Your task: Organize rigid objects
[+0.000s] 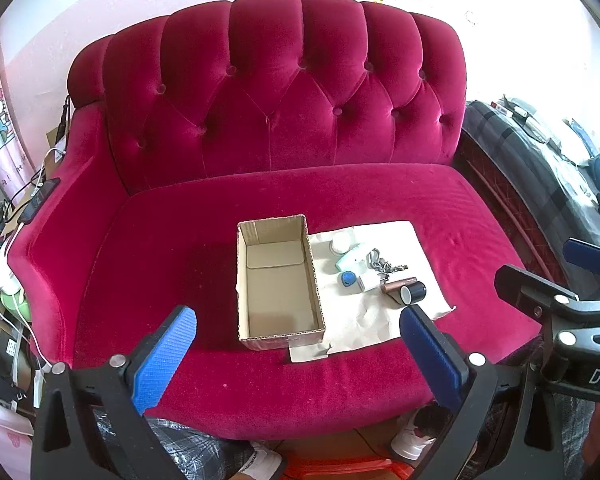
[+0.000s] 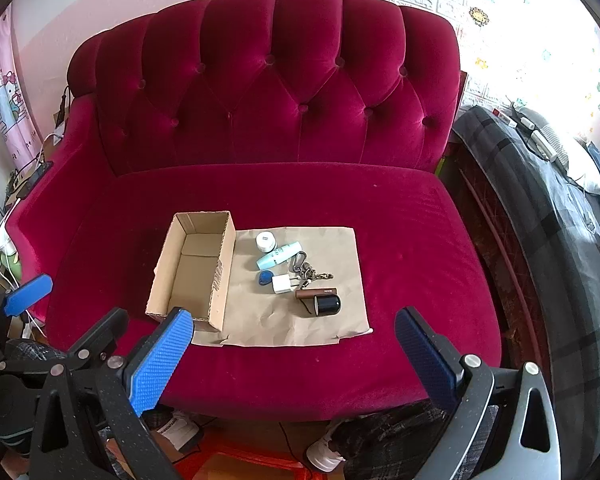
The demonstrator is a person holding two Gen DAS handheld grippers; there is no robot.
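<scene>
Crimson velvet is covering a tufted sofa (image 2: 260,92) with round buttons, and its wide seat is carrying everything. On the seat a sheet of creased brown paper (image 2: 340,320) is lying flat, with a torn notch at its near edge. An open cardboard box (image 2: 220,276) is standing at the left side of the paper, partly on it; the box is rectangular, its corrugated rim is showing, and its long axis is running from near to far. Nothing is showing inside it.

To the right of the box the small rigid things are sitting close together on the paper. A round white jar (image 2: 265,241) is farthest back. A pale blue tube (image 2: 278,256) is lying just beside it, pointing diagonally to far right. A blue tag (image 2: 264,279) and a white cube plug (image 2: 281,283) are lying in front of the tube. Metal keys (image 2: 308,270) with a carabiner are spreading to the right. A brown cylinder (image 2: 315,293) is lying crosswise, and a glossy black cylinder (image 2: 327,305) is touching its near side.

Bare velvet is staying free right of the paper and in front of it.

The left gripper (image 1: 298,346) and the right gripper (image 2: 292,344) are hanging near the front seat edge, both with ribbed blue pads, jaws spread wide and gripping nothing.
</scene>
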